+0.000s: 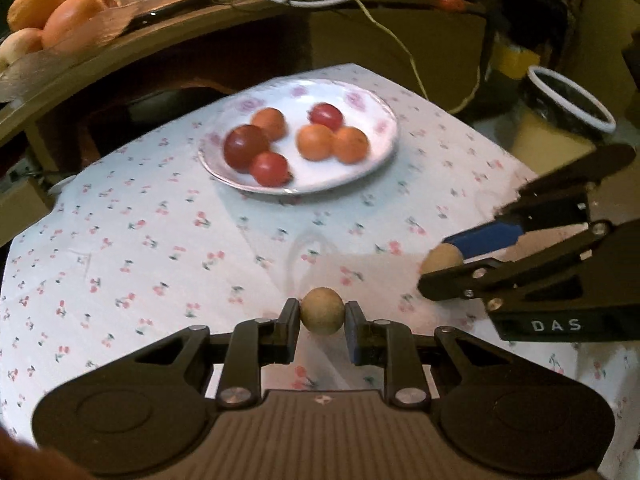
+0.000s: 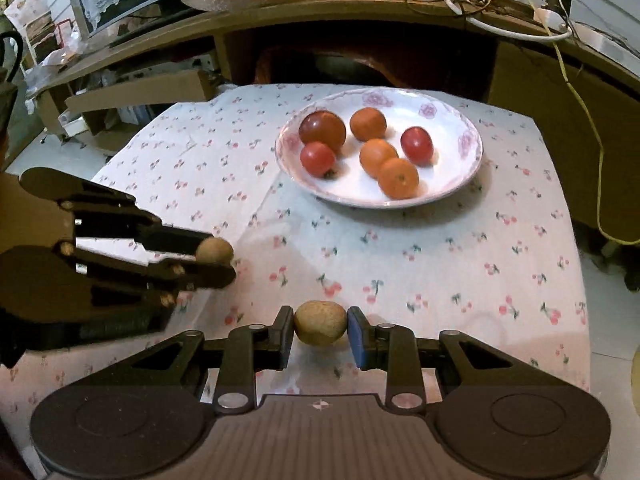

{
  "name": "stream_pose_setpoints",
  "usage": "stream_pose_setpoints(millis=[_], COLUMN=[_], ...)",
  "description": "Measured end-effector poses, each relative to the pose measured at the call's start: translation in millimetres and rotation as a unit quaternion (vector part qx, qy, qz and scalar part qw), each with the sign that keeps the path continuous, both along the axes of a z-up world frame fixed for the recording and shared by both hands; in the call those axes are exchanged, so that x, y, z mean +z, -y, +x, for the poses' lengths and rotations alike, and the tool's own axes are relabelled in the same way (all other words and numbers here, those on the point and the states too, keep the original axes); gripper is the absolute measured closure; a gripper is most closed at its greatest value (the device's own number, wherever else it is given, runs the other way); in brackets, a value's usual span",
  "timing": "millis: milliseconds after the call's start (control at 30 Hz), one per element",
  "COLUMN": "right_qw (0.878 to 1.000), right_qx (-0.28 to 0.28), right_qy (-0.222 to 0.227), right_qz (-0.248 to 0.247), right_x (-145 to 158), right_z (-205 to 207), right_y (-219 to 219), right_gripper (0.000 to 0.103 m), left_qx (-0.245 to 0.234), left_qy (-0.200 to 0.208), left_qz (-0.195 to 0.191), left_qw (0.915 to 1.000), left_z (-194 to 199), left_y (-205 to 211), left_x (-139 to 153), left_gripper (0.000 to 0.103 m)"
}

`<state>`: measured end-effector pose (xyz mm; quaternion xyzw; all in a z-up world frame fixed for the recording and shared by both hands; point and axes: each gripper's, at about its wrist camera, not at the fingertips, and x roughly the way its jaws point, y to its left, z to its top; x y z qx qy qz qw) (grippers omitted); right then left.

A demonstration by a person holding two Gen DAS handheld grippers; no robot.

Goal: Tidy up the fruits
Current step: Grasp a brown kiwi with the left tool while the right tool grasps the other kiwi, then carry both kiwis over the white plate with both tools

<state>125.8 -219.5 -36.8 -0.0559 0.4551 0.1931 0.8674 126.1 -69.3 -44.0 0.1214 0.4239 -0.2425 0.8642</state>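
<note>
The tabletop (image 2: 400,264), under a cherry-print cloth, spreads ahead of both grippers. On it, well beyond their fingertips, sits a flowered white plate (image 2: 452,184) bearing three red fruits and three orange ones. The left gripper (image 1: 322,314) pinches a small round tan fruit (image 1: 322,311) between its pads, above the cloth. The right gripper (image 2: 320,324), just beside the left one, pinches a second tan fruit (image 2: 320,322) likewise.
</note>
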Motion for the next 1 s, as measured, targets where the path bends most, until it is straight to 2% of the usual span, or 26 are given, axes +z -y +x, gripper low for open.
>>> stream_pose_setpoints(millis=[167, 200, 400, 633, 733, 833, 900, 1000], right_qw=[1.000, 1.000, 1.000, 1.000, 0.999, 0.999, 0.999, 0.999], right_qx=[0.014, 0.017, 0.028, 0.029, 0.033, 0.039, 0.037, 0.032], right_qy=[-0.006, -0.007, -0.013, -0.011, -0.013, -0.016, -0.013, -0.018], right_qz=[-0.002, -0.002, 0.001, 0.004, -0.002, -0.008, -0.018, -0.020], right_x=[-4, -5, -4, -5, -4, -5, -4, -4], right_z=[-5, -6, -6, -8, -10, -11, -11, -10], right_y=[0, 1, 8, 11, 7, 3, 0, 0], right_gripper=[0.071, 0.068, 0.059, 0.057, 0.058, 0.065, 0.072, 0.073], left_qx=[-0.011, -0.013, -0.026, -0.034, -0.034, -0.032, -0.030, -0.027], left_qy=[-0.002, -0.003, -0.002, 0.006, 0.006, 0.007, 0.004, 0.005], left_qz=[0.013, 0.015, 0.022, 0.020, 0.016, 0.015, 0.009, 0.006], left_qw=[0.9998, 0.9998, 0.9994, 0.9992, 0.9993, 0.9994, 0.9995, 0.9996], left_z=[-5, -5, -7, -4, -5, -5, -3, 0], left_y=[5, 5, 5, 4, 1, 0, 1, 2], left_x=[-5, -5, -6, -8, -7, -8, -6, -4], left_gripper=[0.072, 0.072, 0.061, 0.056, 0.056, 0.057, 0.063, 0.072])
